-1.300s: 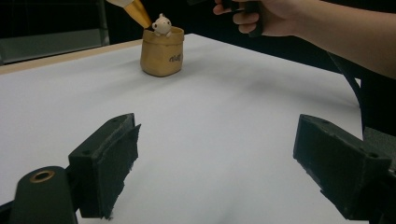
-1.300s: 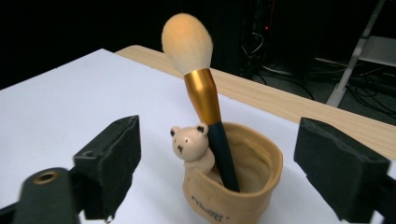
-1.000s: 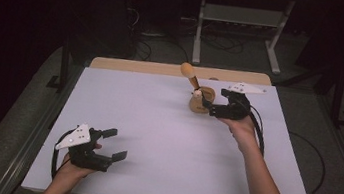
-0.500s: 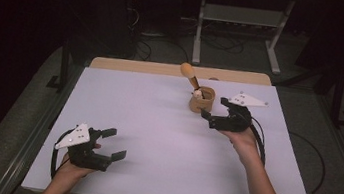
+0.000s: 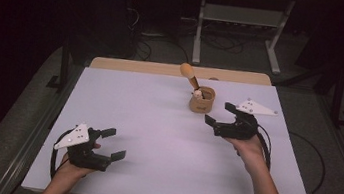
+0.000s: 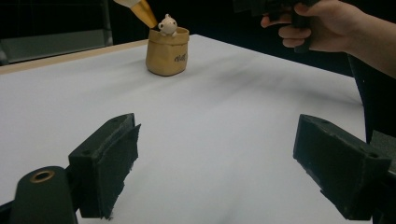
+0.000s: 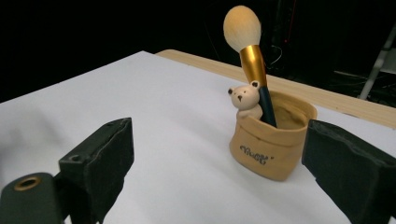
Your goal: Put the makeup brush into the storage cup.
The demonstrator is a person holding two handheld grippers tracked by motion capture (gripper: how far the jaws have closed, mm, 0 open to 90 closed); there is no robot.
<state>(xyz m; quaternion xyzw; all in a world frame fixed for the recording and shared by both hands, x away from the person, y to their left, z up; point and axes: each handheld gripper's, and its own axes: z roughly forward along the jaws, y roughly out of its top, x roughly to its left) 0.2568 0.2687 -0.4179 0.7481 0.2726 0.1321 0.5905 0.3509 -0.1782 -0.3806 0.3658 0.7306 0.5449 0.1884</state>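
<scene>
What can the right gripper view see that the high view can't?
The right gripper view shows the little bear clearly, and the writing on the tan pot. The high view alone takes in both the left gripper and the right gripper, each open with nothing between its fingers, the whole white table and the dark floor around it. Both show the pot and the makeup brush standing in it.

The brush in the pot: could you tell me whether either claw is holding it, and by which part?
Neither. The brush stands free in the pot; the right claw is open beside it, and the left claw is open too.
</scene>
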